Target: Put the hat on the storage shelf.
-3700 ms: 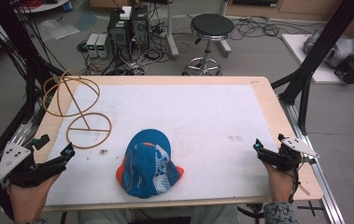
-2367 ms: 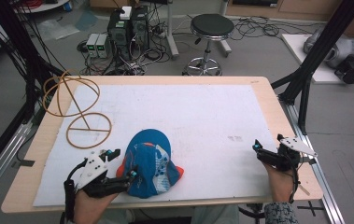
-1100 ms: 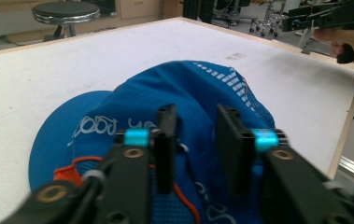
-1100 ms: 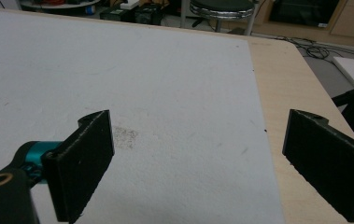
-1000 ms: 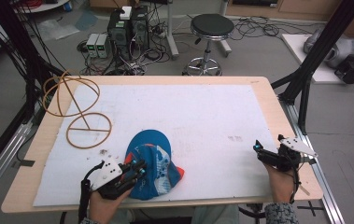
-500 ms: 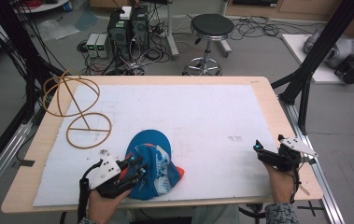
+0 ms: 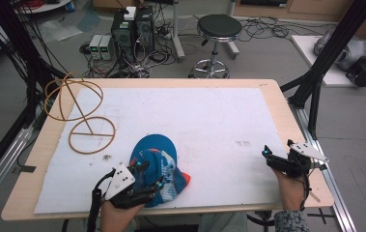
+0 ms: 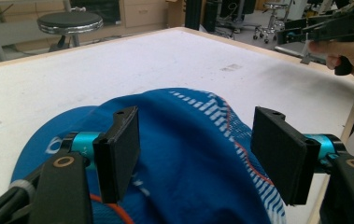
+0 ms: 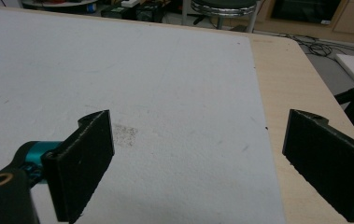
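My left gripper [image 7: 150,181] sits at the near edge of the table [image 7: 277,104], jaws spread wide over the blue cap [image 7: 159,162], one on each side of its crown, not closed on it. My right gripper [image 7: 272,157] hovers wide open over the near right of the white mat [image 7: 195,116], well apart from the cap.

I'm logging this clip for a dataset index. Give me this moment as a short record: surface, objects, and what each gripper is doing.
surface: wooden table with a white mat
cap: blue, orange trim, at the mat's near edge
wire stand: tan hoops, far left of table
left gripper: open, jaws straddling the cap's crown
right gripper: open, nothing between its jaws, at the table's near right edge
background: stool on the floor beyond the table
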Demonstrator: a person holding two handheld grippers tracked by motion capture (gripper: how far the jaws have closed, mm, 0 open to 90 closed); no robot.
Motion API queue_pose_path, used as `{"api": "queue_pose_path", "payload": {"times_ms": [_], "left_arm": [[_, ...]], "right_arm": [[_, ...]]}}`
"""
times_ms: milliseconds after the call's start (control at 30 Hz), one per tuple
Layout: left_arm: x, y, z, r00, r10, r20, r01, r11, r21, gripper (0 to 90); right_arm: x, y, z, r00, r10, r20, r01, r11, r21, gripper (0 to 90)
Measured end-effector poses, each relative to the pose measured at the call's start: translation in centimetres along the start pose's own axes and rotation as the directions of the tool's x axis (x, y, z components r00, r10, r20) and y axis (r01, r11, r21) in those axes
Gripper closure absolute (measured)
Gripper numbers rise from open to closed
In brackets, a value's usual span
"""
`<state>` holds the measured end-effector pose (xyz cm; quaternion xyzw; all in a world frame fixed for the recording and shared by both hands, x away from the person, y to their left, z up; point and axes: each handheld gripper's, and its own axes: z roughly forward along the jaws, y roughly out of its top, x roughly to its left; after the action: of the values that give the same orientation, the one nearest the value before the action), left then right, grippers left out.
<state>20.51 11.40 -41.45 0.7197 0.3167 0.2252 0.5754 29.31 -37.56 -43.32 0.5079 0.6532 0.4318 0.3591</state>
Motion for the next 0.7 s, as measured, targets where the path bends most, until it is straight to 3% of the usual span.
{"api": "queue_pose_path", "payload": {"times_ms": [400,700], "left_arm": [[-1.3,-0.4,1.1,0.9978,0.060,-0.028,-0.060,0.9980,0.019,36.2],[-1.4,-0.5,1.6,0.9954,0.083,-0.048,-0.081,0.9955,0.050,54.4]], "right_arm": [[-0.1,-0.1,-0.2,1.0000,-0.002,0.006,0.002,1.0000,0.003,8.0],[-0.4,-0.3,-0.6,0.9999,-0.001,0.010,0.001,1.0000,-0.001,8.0]]}}
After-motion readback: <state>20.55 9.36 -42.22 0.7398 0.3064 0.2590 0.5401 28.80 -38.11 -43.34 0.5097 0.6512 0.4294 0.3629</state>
